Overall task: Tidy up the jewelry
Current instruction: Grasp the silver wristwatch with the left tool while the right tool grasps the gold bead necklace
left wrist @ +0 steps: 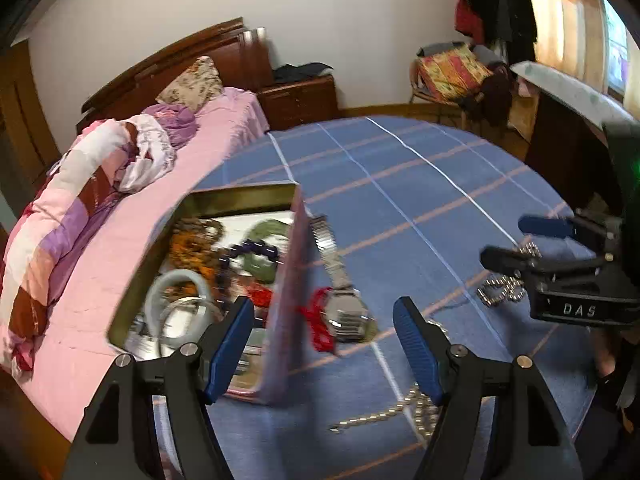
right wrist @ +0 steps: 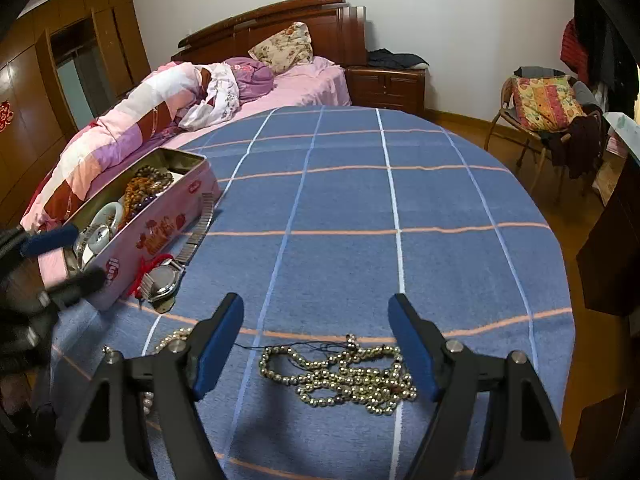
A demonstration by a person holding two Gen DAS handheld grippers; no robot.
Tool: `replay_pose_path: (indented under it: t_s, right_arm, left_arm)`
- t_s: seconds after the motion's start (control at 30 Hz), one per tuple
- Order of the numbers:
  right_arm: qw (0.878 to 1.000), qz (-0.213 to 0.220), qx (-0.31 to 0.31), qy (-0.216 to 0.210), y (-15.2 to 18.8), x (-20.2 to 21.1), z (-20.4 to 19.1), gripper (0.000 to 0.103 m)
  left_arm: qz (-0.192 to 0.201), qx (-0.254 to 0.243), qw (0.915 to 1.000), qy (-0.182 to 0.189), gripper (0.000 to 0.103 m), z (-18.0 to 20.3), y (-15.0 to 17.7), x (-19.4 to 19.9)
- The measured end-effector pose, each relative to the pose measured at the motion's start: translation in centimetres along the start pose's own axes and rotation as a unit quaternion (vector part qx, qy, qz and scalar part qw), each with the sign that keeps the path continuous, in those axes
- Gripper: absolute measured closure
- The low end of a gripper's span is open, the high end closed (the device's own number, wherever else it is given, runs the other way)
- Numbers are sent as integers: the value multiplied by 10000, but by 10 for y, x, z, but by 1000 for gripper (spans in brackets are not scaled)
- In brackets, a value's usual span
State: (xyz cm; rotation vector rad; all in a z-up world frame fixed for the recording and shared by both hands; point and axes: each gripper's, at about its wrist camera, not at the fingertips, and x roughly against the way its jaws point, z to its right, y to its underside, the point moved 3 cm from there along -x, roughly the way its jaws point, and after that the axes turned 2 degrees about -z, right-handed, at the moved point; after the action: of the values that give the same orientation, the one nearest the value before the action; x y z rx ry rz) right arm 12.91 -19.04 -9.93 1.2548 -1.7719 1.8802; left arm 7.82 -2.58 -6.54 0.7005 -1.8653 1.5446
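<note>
A pink tin box (left wrist: 289, 276) lies open on the blue checked cloth (right wrist: 340, 208), holding several bead strings and bangles (left wrist: 188, 280). A silver wristwatch (left wrist: 346, 314) with a red string (left wrist: 316, 322) lies against the tin's right side. My left gripper (left wrist: 324, 312) hovers open over the tin's near corner and the watch, holding nothing. In the right wrist view, a heap of gold bead necklace (right wrist: 352, 376) lies between and just ahead of the wide-apart fingers of my right gripper (right wrist: 316, 308), untouched. A pale pearl strand (right wrist: 172, 338) lies to its left.
A bed with a pink sheet (right wrist: 304, 92) and a patchwork quilt (right wrist: 132, 120) borders the cloth on the left. A wooden nightstand (right wrist: 386, 84) stands behind, and a chair with a cushion (right wrist: 546, 100) at the right. Dark furniture (right wrist: 612, 240) flanks the right edge.
</note>
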Motion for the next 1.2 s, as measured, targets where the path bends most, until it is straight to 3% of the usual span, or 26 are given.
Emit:
replay_pose_path:
  t_s: [0.07,0.1,0.2,0.43,0.5,0.67,0.8,0.97,1.07,1.2]
  right_arm:
    - [10000,27,14,21,1,0,0,21]
    - [10000,48,16,34,2,1,0,20]
    - [10000,71,-5,44,3,1,3,19]
    - [9999,89,-19,44,3,1,5,19]
    - [9999,100,-14,47,3,1,5,19]
    - [9999,127,-36,52,4,2,5,19]
    - [9999,127,-48,52,4,1,6,19]
    - [9999,133,-48,56,5,1,6,19]
    - [9999,142,-84,51,5,1,7,19]
    - [9998,160,-86,76,5,3,10,19]
  left_arm:
    - [-66,10,10000,73,34,6,2,-7]
    - [-101,16,9999,127,42,9,2,-10]
    - [-238,16,9994,246,51,17,3,-18]
    - [-433,107,9988,201,52,18,4,-39]
    - [-492,96,9986,190,60,19,6,-44]
    - [-488,71,9987,116,61,20,7,-48]
    - [-523,26,9982,301,67,27,8,-49]
    - [-481,-9,9980,415,67,34,5,-48]
    - [-428,113,9965,713,68,37,2,-49]
    - [-380,204,9973,587,67,35,0,-50]
